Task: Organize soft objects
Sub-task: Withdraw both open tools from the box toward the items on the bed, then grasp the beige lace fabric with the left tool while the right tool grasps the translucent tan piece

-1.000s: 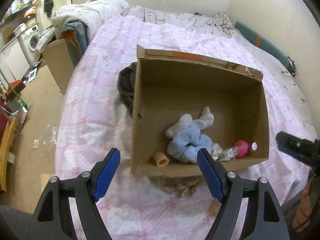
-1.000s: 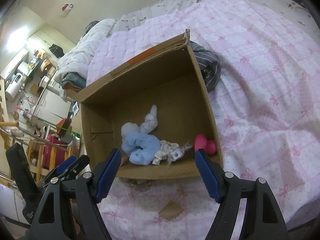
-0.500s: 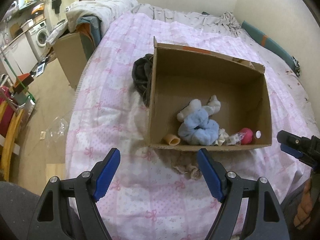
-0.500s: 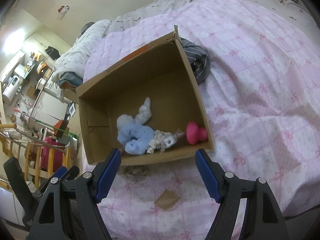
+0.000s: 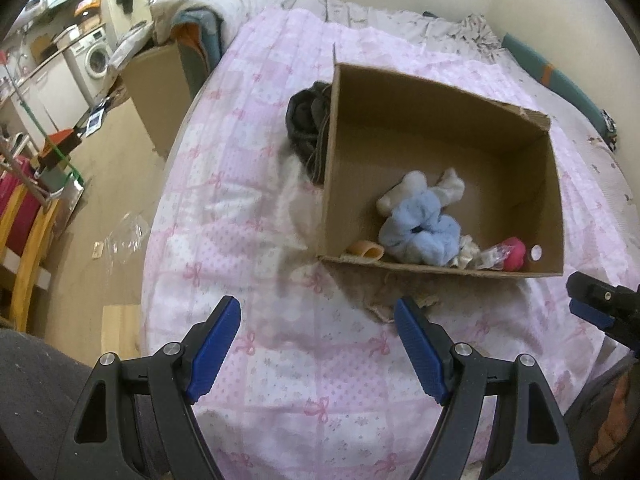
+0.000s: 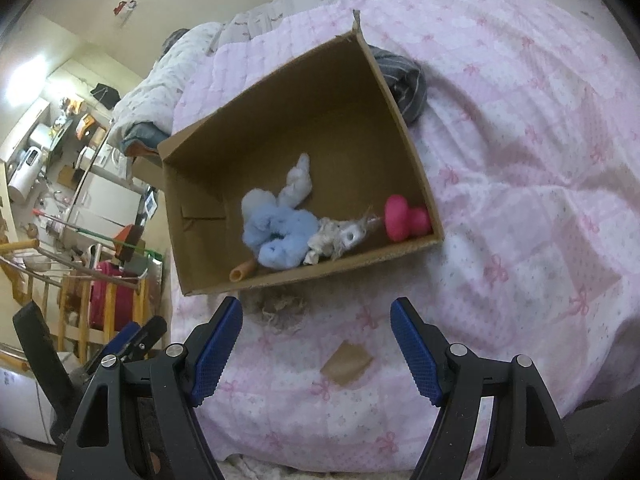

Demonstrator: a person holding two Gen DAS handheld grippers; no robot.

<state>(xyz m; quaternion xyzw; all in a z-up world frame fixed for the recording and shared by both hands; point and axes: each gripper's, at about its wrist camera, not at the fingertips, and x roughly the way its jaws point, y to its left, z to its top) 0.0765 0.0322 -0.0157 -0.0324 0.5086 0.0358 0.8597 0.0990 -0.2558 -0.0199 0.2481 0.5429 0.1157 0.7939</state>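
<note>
Left wrist view: a room floor and a washing machine (image 5: pixel 97 55) occupy the 9 to 10 o'clock sector. A pink quilt (image 5: pixel 248 184) covers the bed. The left gripper (image 5: pixel 318 326) sits at 6 o'clock, jaws spread wide, nothing between the blue pads; it hovers above bare quilt. A dark garment (image 5: pixel 306 120) lies against the left outer wall of the cardboard box (image 5: pixel 440 128), at about 12 o'clock. Inside the box, near its front wall: a tan tube (image 5: pixel 366 249), a light-blue plush item (image 5: pixel 420 228), a white fluffy item (image 5: pixel 450 186), crumpled plastic wrap (image 5: pixel 480 256), a pink object (image 5: pixel 514 254). A frayed beige scrap (image 5: pixel 384 296) lies on the quilt, touching the box front.

Right wrist view: the right gripper (image 6: pixel 316 322) sits at 6 o'clock, jaws likewise wide apart and empty. A brown cardboard piece (image 6: pixel 346 362) lies on the quilt between its pads, below them.
</note>
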